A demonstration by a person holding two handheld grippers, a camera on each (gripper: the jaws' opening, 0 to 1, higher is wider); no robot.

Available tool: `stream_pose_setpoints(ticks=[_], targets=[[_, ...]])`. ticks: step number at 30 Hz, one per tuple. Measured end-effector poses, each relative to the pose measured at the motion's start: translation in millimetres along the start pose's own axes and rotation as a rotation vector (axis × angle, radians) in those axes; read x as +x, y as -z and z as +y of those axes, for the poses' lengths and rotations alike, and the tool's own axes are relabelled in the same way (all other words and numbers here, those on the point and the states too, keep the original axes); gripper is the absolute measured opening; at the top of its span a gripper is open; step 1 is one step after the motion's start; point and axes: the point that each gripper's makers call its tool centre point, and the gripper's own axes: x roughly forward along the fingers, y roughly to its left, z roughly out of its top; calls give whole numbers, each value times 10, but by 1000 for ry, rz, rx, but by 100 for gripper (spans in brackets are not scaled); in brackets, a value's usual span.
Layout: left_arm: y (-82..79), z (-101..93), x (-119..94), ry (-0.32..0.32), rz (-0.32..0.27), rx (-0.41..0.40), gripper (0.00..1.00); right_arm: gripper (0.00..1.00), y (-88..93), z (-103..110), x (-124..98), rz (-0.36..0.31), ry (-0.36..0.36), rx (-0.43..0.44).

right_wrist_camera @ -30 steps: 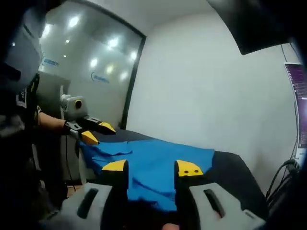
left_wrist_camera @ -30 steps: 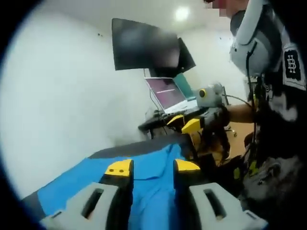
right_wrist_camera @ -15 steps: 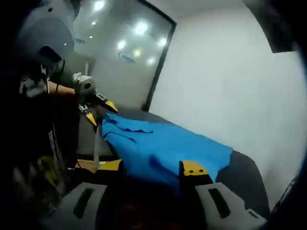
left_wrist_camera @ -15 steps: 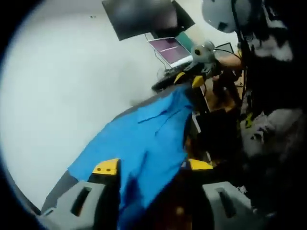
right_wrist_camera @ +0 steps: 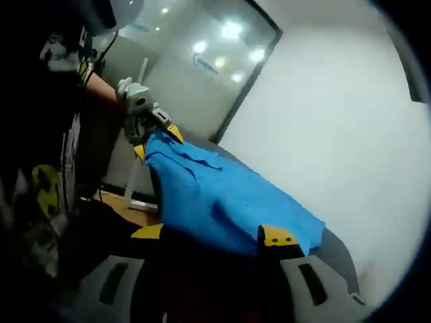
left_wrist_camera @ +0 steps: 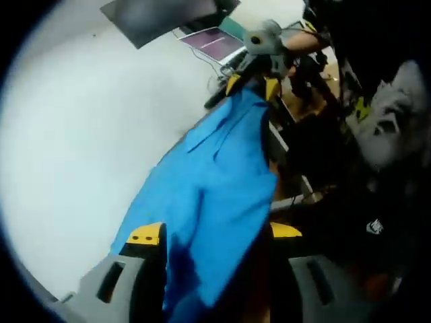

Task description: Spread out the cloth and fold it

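Blue cloth (left_wrist_camera: 209, 202) stretched lengthwise, seemingly between both claws.

A dark monitor (left_wrist_camera: 158, 15) hangs on the white wall (left_wrist_camera: 87, 134), and below it an open laptop (left_wrist_camera: 214, 42) shows a purple screen. In the right gripper view, a frosted glass partition (right_wrist_camera: 195, 74) reflects ceiling lights, and the dark counter (right_wrist_camera: 335, 252) meets the pale wall behind it.
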Motion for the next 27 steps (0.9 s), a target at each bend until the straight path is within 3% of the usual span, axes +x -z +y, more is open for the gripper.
stream_pose_setpoints(ticks=[2,4,9,13,14,18,21,24,27], targets=[[-17,54,-42,-8,-11,-13,60,45,-16,15,12,-5,-5,2],[-85,85,-70,-8,-60,-68,59,45,-81,17,22,-36,-19,39],[-92,162,-69,-9,-84,-175,60,45,-103,-90,47,-50,-9,140],[-143,188,-100,18,-177,-370,54,45,-155,-236,5,-101,26,288],[-104,244,-107,-1,-185,-408,54,45,-112,-289,-15,-95,39,316],[81,421,-125,-73,-184,-517,54,42,108,-387,-87,-2,89,273],[105,429,-136,-82,-158,-484,54,42,101,-276,-145,6,39,254],[119,393,-153,-65,-134,-400,53,42,152,-280,-133,39,48,226],[148,427,-224,-62,-131,-372,53,41,123,-328,-101,37,40,262]])
